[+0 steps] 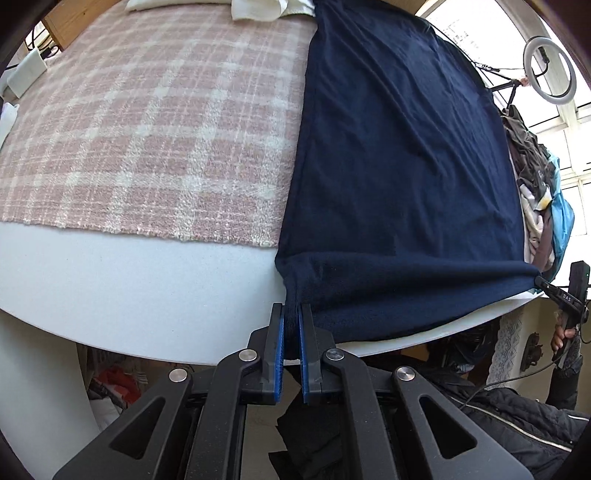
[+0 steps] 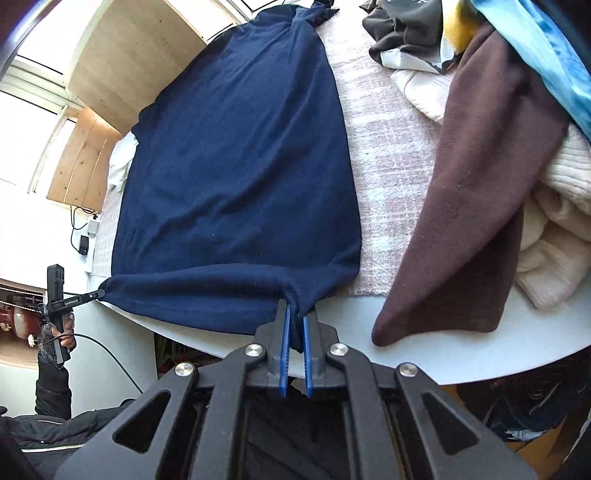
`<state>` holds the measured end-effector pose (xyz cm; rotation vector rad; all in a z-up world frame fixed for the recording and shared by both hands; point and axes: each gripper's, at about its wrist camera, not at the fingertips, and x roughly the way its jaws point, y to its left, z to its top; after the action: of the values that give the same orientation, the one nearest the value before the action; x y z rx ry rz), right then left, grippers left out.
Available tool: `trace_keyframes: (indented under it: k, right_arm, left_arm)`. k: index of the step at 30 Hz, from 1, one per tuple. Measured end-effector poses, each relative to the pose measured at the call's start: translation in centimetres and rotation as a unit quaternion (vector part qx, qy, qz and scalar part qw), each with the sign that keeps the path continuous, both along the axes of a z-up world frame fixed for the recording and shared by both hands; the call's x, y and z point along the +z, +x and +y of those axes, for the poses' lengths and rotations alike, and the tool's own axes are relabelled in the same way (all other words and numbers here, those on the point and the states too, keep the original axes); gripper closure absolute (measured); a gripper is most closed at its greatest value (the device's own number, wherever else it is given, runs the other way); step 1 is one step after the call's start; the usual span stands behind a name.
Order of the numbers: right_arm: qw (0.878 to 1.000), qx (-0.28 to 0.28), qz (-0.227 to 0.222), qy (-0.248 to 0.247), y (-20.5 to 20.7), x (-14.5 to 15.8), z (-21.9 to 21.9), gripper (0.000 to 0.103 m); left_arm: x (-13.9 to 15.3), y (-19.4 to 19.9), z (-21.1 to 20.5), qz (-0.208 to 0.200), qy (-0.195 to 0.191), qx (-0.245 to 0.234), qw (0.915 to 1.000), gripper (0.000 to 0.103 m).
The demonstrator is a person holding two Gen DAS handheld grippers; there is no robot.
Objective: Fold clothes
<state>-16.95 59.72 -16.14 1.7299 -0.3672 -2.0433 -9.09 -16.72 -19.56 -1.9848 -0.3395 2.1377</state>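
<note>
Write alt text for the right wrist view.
The right gripper is shut on a near corner of a navy garment spread on a pink plaid blanket. The left gripper pinches the other near corner, and a clothes pile sits to the right.

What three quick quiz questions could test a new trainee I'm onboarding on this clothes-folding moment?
1. True or false: both grippers are closed on the navy garment.
2. Which item lies nearest the right gripper? A) brown fleece garment B) ring light C) white cloth
3. Fill in: the navy garment rests on a pink ____ blanket.

Key:
1. True; the left gripper pinches one bottom corner, the right gripper the other.
2. A
3. plaid
</note>
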Motion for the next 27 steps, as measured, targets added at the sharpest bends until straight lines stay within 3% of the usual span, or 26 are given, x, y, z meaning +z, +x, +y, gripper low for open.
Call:
trace_keyframes:
  k: [7,12,18,23,27]
  right_arm:
    - [0.999,-0.027,-0.004,-0.028,-1.8,-0.3,-0.7,0.097]
    - [1.000,-0.017,-0.007,0.012,-4.5,-0.8,-1.7,0.097]
    - [0.999,-0.016,-0.025,0.012,-4.9,-1.5,-1.9,0.094]
    - [0.997,-0.048,-0.049,-0.037,-4.2,-1.7,-0.4,0.087]
    - [0.996,-0.051,-0.039,-0.058,-2.9,-1.0,0.4,0.076]
  left_arm:
    - [0.0,-3.1,-0.6,0.011,0.010,0.022,0.9996,0.096]
    - [-0.7,-6.1,0.0,0.006,-0.001,0.008,0.9999,0.094]
    - [-0.5,-6.0,-0.3,0.008,-0.001,0.002,1.0000,0.092]
    - [0.4,-4.9,-1.2,0.018,0.015,0.009,0.9997,0.091]
    - [1.6,-3.5,-2.3,0.032,0.031,0.011,0.9989,0.081]
